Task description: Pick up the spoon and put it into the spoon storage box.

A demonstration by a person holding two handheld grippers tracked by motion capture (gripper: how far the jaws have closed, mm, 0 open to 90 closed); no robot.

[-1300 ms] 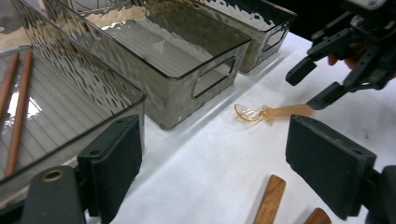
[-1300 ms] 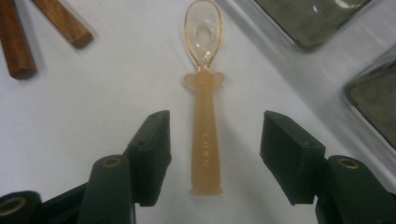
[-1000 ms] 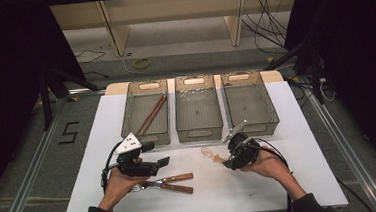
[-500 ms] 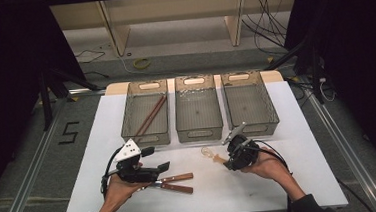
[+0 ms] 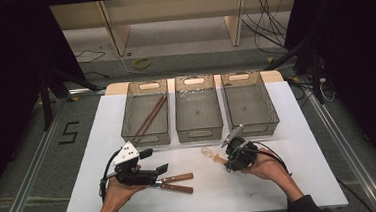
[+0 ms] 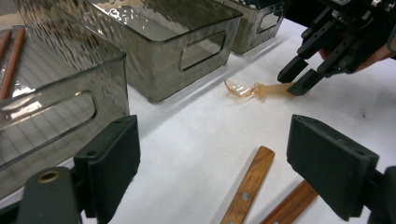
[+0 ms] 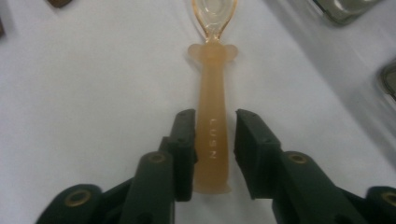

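- High view: white tabletop point(image 5: 282, 189) with three clear bins in a row at the far side. Landmark is the middle bin point(image 5: 198, 110).
- Left bin point(image 5: 145, 114), just beside the middle bin, holds two brown sticks point(image 5: 149, 119).
- Right bin point(image 5: 248, 102) sits on the middle bin's other side.
- Spoon point(image 5: 212, 154), translucent orange, lies flat on the tabletop just in front of the middle bin, toward its right corner.
- Right tongs point(image 5: 227, 158) sit at the spoon's handle end, hand behind them.
- Left tongs point(image 5: 161, 164) are in front of the left bin, over the wooden-handled tool point(image 5: 177, 183).
- Left gripper view: left tongs point(image 6: 229, 158) released, jaws wide apart, nothing between them; wooden handles point(image 6: 247, 189) lie below the gap. Spoon point(image 6: 254, 89) beyond, near the middle bin's point(image 6: 163, 37) front wall, right tongs point(image 6: 299, 77) at its handle.
- Right gripper view: right tongs point(image 7: 212, 149) have just been closing, spoon handle point(image 7: 212, 135) between the jaws; left pad touches it, slim gap at the right pad, so not yet clenched on it. Bowl points away.
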